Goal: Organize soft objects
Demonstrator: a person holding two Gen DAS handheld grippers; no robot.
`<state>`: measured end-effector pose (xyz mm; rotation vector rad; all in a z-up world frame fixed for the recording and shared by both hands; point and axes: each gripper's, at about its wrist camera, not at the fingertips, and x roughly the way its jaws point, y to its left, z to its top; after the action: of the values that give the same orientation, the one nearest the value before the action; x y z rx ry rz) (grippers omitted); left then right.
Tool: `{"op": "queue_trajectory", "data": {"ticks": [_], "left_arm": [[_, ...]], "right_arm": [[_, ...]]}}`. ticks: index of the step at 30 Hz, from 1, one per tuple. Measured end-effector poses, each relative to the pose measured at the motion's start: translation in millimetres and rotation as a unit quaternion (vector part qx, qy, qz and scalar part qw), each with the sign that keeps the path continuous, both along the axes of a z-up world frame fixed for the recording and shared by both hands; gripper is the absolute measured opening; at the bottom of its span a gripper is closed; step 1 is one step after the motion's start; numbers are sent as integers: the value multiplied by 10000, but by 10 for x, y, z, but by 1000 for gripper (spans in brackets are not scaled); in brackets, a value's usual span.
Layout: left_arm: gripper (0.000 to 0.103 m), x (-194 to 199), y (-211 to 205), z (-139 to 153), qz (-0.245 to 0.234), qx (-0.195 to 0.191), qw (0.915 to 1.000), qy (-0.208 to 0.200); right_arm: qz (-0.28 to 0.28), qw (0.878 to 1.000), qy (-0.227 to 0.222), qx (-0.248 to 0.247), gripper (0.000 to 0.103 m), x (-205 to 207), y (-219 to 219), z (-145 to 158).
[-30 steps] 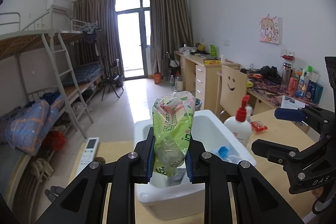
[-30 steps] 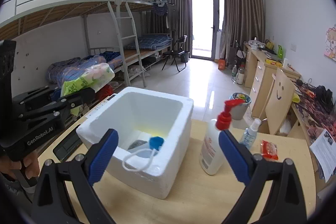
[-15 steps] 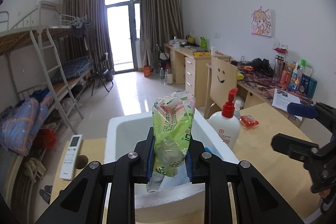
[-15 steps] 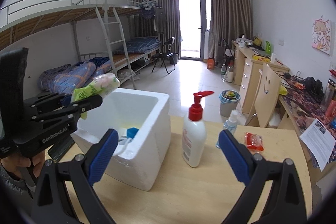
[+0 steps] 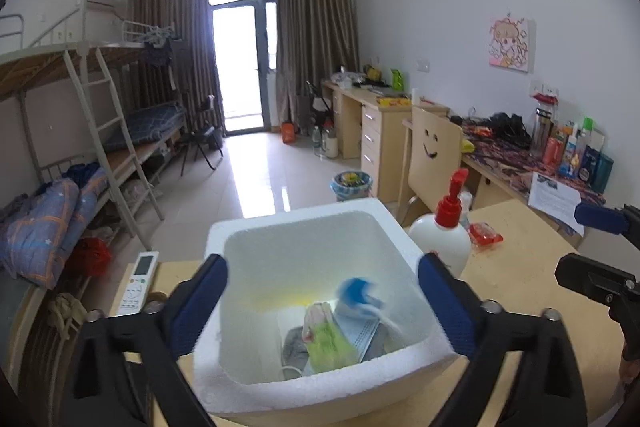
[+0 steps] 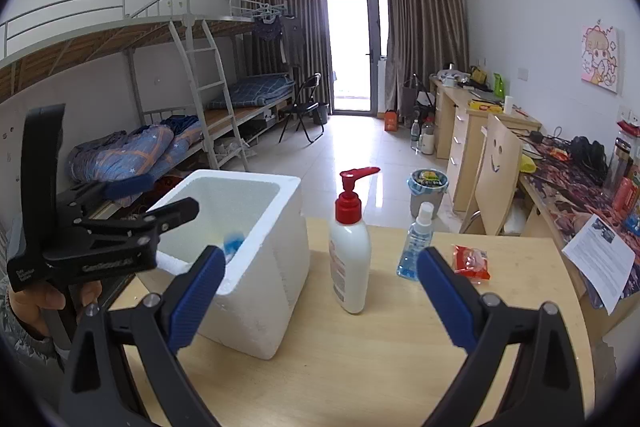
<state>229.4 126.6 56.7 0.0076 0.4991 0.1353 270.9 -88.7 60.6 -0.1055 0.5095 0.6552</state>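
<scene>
A white foam box (image 5: 420, 259) stands on the wooden table (image 6: 500, 307). The green tissue pack (image 5: 326, 337) lies inside it on a grey cloth and a face mask, beside a blurred blue item (image 5: 354, 293). My left gripper (image 5: 322, 303) is open and empty above the box; it also shows in the right wrist view (image 6: 160, 195). My right gripper (image 6: 318, 297) is open and empty, low over the table, facing a white lotion pump bottle (image 6: 350, 251). A small red packet (image 6: 471, 261) lies right of the bottles.
A small blue spray bottle (image 6: 416, 243) stands beside the pump bottle. A white remote (image 5: 138, 283) lies left of the box. A paper sheet (image 6: 602, 261) lies at the table's right edge. Bunk beds, desks and a chair stand behind.
My left gripper has opened and the green tissue pack has dropped into the foam box. My right gripper has shifted right, so the box sits further left in its view.
</scene>
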Motion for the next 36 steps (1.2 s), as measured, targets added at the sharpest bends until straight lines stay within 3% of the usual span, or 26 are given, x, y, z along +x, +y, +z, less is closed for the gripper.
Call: {"op": "queue_trajectory", "data": {"ticks": [19,36], "left_arm": [[102,-145,-68,108,185,128,9997,-102],[102,-767,-268,382,221,293,9980,-519]], "right_arm": [[31,9999,-90,63,98,-121,-72,80],[68,9989,-392,252,98,-632,-205,300]]}}
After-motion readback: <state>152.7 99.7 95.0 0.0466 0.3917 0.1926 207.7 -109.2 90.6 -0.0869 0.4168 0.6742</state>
